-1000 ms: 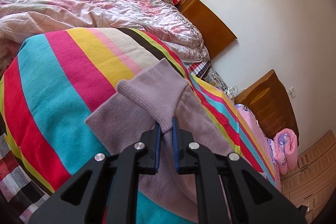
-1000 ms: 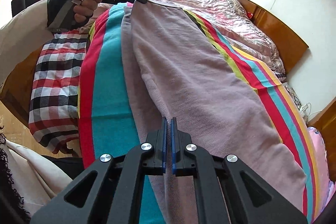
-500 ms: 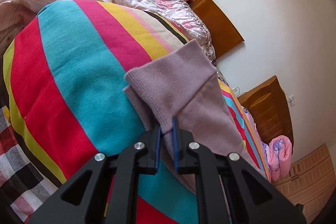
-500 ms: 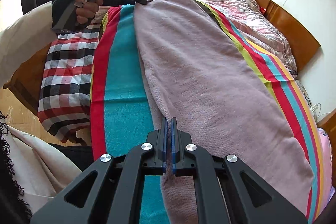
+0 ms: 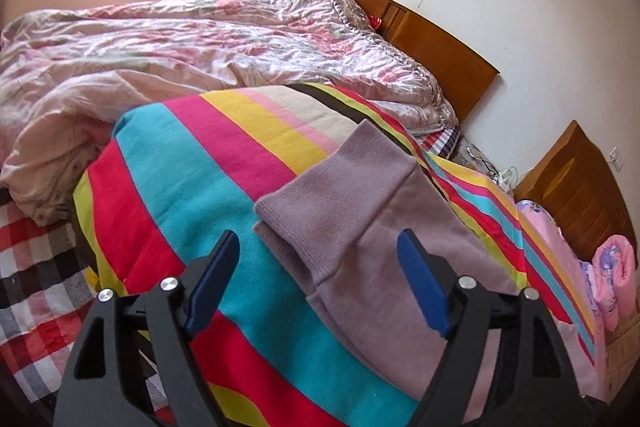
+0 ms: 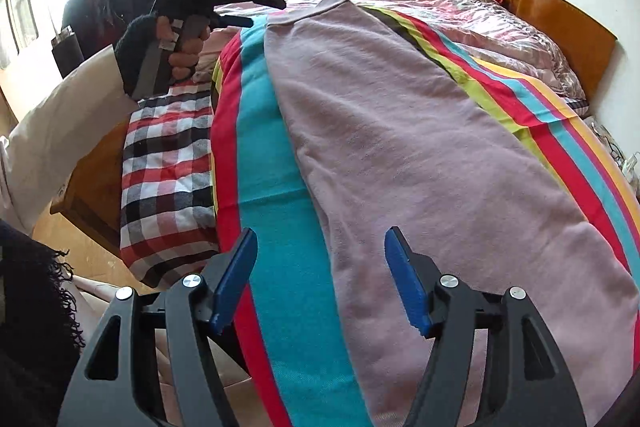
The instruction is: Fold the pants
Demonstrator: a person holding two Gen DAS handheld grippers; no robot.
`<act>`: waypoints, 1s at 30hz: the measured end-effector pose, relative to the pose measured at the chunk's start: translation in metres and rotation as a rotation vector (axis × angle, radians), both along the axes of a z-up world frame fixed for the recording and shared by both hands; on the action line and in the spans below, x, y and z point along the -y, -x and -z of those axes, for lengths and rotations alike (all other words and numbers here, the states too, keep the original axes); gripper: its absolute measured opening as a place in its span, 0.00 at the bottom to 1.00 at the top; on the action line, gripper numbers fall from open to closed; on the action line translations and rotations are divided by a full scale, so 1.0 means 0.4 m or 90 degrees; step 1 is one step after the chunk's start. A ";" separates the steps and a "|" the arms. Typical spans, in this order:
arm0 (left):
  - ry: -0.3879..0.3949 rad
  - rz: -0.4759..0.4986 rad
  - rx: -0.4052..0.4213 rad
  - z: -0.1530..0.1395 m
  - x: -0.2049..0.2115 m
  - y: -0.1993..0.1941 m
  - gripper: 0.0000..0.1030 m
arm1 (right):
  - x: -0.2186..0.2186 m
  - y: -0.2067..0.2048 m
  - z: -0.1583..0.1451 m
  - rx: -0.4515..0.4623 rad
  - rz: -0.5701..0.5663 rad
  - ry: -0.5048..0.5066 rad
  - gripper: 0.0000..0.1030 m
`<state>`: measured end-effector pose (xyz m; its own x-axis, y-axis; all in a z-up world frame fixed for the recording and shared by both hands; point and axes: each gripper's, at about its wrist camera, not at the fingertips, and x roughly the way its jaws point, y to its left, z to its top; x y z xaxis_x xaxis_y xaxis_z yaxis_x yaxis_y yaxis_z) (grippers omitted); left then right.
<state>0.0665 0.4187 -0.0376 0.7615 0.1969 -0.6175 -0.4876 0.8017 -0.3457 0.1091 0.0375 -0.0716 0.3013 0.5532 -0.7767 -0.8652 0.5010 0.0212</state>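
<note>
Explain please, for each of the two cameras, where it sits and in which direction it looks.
Left wrist: sits on the left gripper, looks down its opening fingers at the cuff end of the mauve pants on the striped blanket; nothing is pinched.
Right wrist: sits on the right gripper, looks along the pants toward the window; its fingers are opening too, and the person's left hand holding the other gripper shows.
Shared: the pants, the blanket and the wooden headboard.

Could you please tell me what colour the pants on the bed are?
The pants are plain dusty mauve, shown best in the right wrist view.
</note>
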 end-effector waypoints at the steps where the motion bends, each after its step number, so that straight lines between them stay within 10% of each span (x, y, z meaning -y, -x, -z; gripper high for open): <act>1: -0.024 0.011 0.007 -0.026 0.031 0.000 0.80 | 0.028 -0.015 -0.018 0.009 0.025 -0.010 0.62; 12: -0.119 0.365 -0.112 0.021 0.527 -0.284 0.91 | 0.413 -0.301 -0.013 0.002 0.367 0.019 0.66; 18: -0.182 0.507 -0.156 0.040 0.748 -0.364 0.91 | 0.370 -0.388 0.009 -0.063 0.288 -0.016 0.67; 24: -0.198 0.481 -0.250 0.147 0.769 -0.466 0.94 | 0.347 -0.481 0.061 -0.089 0.291 -0.018 0.65; 30: -0.186 0.457 -0.199 0.113 0.758 -0.452 0.94 | 0.322 -0.453 0.013 -0.084 0.248 -0.060 0.65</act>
<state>0.2473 0.1154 -0.0827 0.5656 -0.0855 -0.8203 0.1368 0.9906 -0.0089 0.2901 -0.0913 -0.0767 0.4034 0.4881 -0.7740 -0.5983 0.7807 0.1805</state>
